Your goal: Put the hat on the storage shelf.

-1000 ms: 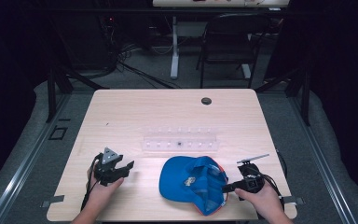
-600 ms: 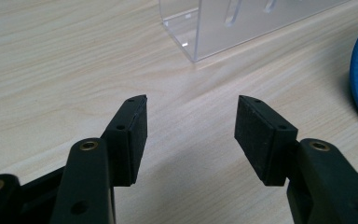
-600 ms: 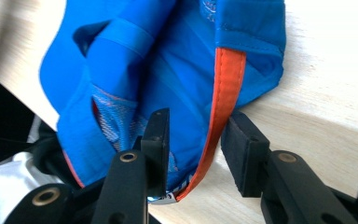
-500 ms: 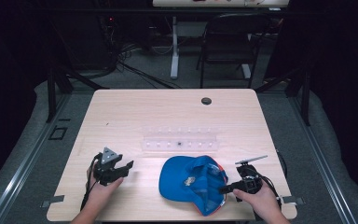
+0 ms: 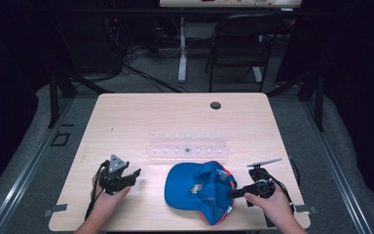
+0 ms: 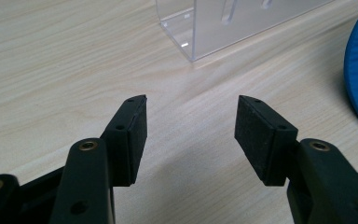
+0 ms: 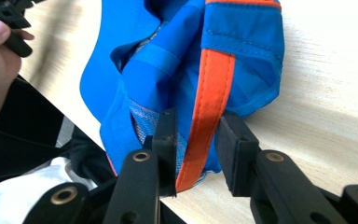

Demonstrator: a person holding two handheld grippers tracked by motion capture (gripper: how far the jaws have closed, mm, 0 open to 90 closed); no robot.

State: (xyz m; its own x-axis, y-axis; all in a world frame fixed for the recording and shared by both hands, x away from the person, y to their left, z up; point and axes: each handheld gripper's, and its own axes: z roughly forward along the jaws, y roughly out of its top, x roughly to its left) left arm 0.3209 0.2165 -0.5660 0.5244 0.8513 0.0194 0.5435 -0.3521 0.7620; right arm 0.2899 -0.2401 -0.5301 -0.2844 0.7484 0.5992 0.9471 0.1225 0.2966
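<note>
Blue cap (image 5: 199,187) lain on table (image 5: 126,122), right gripper (image 7: 196,135) jaws just closed around orange band (image 7: 209,88), apparently gripped, left gripper (image 6: 191,130) held spread over bare wood.

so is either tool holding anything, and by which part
The right tool has been closing on the blue cap, its orange-trimmed back edge between the jaws. The left tool is open, holding nothing.

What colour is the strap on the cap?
Orange strap on a blue cap, clearest in the right gripper view.
</note>
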